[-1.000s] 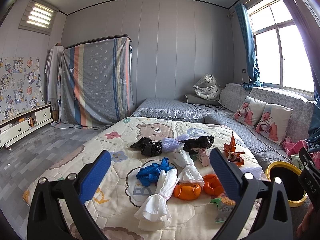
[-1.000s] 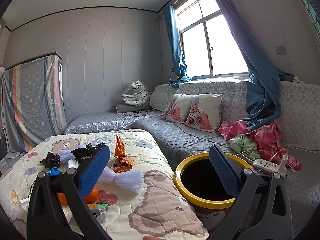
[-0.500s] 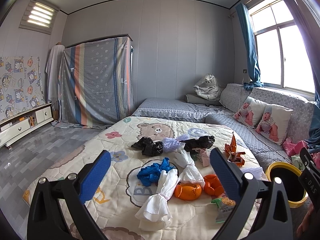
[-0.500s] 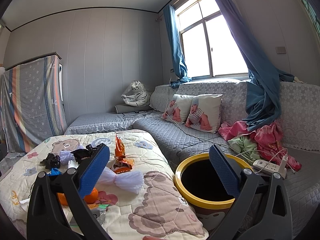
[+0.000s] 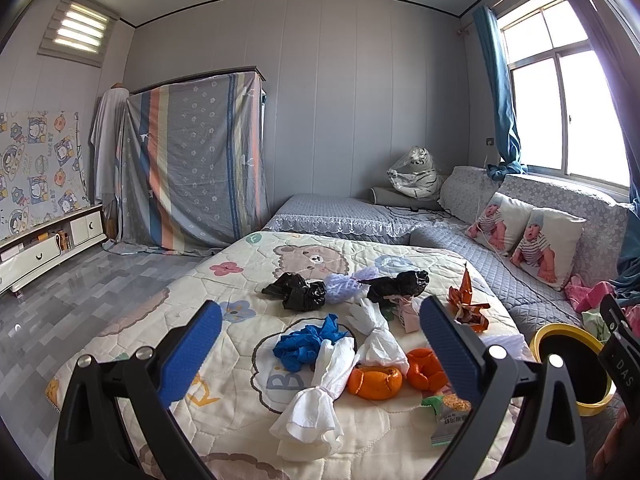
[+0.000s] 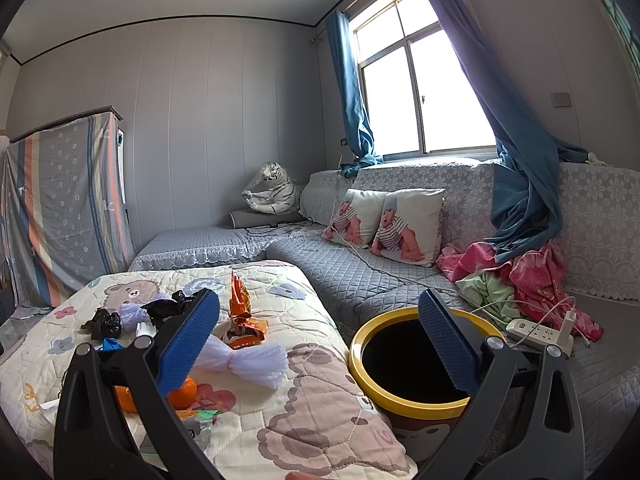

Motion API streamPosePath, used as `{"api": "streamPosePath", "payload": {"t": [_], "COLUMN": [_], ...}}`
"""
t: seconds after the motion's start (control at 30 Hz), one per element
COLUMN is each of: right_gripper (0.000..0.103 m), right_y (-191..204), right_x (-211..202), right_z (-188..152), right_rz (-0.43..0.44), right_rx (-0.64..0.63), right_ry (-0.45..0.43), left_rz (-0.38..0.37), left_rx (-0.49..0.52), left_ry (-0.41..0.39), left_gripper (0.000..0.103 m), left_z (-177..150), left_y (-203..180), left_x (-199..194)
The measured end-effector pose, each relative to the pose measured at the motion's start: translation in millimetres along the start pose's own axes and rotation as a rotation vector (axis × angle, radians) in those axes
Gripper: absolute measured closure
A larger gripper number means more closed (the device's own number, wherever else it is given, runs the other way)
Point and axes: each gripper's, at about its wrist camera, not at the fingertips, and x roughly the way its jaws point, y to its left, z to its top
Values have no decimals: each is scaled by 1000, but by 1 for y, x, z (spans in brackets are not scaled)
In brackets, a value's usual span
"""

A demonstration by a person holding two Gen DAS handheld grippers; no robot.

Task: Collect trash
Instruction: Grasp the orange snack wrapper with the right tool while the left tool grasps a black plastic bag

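Trash lies scattered on the bear-print quilt [image 5: 248, 272]: a twisted white paper wad [image 5: 316, 396], a blue glove [image 5: 306, 342], orange peels [image 5: 374, 382], black bags [image 5: 298, 290], an orange wrapper [image 5: 466, 304] and a snack packet [image 5: 450, 412]. My left gripper [image 5: 320, 344] hovers open above the near edge of this pile, holding nothing. The yellow-rimmed bin [image 6: 404, 364] stands beside the quilt's right edge. My right gripper [image 6: 320, 340] is open over the gap between quilt and bin, with a white net wad [image 6: 244, 360] and the orange wrapper [image 6: 240, 316] just ahead.
A grey quilted sofa [image 6: 352, 276] with two baby-print cushions [image 6: 388, 224] runs behind the bin. Pink and green cloth [image 6: 516, 276] and a white power strip [image 6: 538, 332] lie right of the bin. Grey tiled floor [image 5: 80, 292] and a draped wardrobe [image 5: 192, 168] stand left.
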Motion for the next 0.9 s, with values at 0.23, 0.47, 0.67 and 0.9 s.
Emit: {"api": "streamPosePath", "payload": {"t": [0.23, 0.47, 0.67, 0.9], "right_gripper": [8, 8, 8, 8], "right_y": [2, -4, -7, 9], "right_x": [0, 12, 48, 112], "right_z": [5, 16, 29, 29], "right_rz": [-3, 95, 336, 611], "right_rx": [4, 32, -4, -63], "right_ry": [0, 21, 84, 284], "left_rz": [3, 46, -42, -253], "left_rx": [10, -42, -56, -56], "left_ry": [2, 83, 211, 392], "left_gripper": [7, 7, 7, 7], "left_z": [2, 3, 5, 0], "left_y": [0, 17, 49, 76], "left_x": [-1, 26, 72, 142]}}
